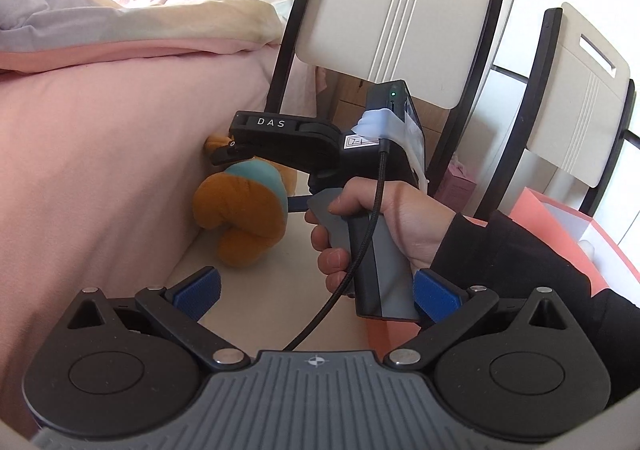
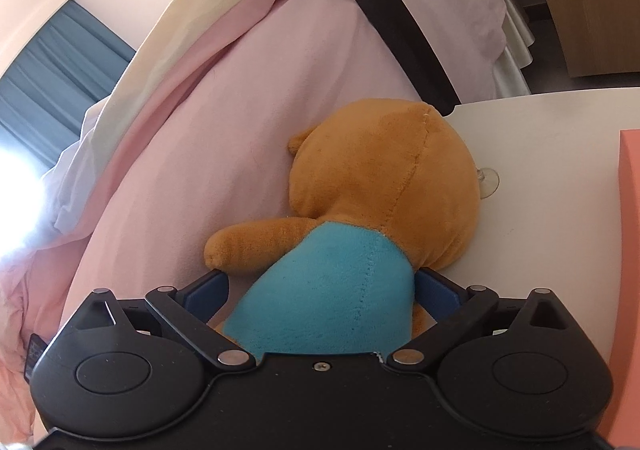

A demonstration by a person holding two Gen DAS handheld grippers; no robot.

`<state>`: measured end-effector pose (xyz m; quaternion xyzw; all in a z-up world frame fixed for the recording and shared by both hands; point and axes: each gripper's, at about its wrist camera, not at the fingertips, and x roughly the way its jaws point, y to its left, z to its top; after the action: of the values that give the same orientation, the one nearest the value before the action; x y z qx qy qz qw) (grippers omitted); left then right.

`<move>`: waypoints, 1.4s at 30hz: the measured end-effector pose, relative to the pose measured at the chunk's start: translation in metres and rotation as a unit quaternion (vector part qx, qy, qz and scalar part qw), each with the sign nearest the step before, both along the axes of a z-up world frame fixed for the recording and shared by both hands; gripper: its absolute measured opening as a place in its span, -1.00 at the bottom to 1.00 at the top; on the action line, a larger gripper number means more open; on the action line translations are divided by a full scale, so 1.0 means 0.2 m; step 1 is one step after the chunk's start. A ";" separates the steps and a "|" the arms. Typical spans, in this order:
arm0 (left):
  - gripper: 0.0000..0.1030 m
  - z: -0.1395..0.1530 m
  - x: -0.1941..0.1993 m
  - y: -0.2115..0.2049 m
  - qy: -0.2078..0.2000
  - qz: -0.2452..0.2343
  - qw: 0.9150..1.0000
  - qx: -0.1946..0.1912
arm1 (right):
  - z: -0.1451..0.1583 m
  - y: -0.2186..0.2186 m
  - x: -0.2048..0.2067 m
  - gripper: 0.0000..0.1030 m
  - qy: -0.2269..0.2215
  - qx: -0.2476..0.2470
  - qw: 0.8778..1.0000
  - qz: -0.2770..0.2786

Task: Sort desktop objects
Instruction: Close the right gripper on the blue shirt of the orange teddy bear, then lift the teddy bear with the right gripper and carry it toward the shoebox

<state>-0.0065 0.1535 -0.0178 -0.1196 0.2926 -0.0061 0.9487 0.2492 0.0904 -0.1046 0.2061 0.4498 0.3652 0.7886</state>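
plush bear (image 2: 360, 210): lying on white surface (image 2: 540, 138) against the bed | right hand-held gripper (image 2: 320, 290): spread around its blue torso, not clearly squeezing | left hand-held gripper (image 1: 316, 290): spread, empty | feel: light, squishy, grab mid-body

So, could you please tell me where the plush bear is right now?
In the right wrist view the plush bear lies at the white table edge against the pink bedding, its blue torso between the right tool's open fingers.
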 end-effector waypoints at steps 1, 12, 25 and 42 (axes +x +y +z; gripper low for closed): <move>1.00 0.00 0.00 0.00 0.001 0.000 1.000 0.000 | 0.00 0.01 -0.01 0.74 -0.002 -0.015 1.000 0.001; 1.00 0.00 0.02 0.02 0.000 0.017 1.000 0.009 | 0.09 -0.02 -0.08 0.38 -0.051 -0.044 0.998 0.017; 1.00 0.02 0.02 0.03 -0.011 0.047 0.998 0.028 | 0.19 -0.13 -0.14 0.38 -0.106 -0.087 0.990 0.015; 1.00 0.12 0.02 -0.04 -0.026 0.086 0.994 0.057 | 0.34 -0.35 -0.21 0.36 -0.181 -0.133 0.974 -0.015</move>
<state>-0.0029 0.1453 0.0059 -0.0904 0.2558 0.0893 0.9583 0.2063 0.0210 -0.0358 0.0364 0.3408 0.3219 0.8826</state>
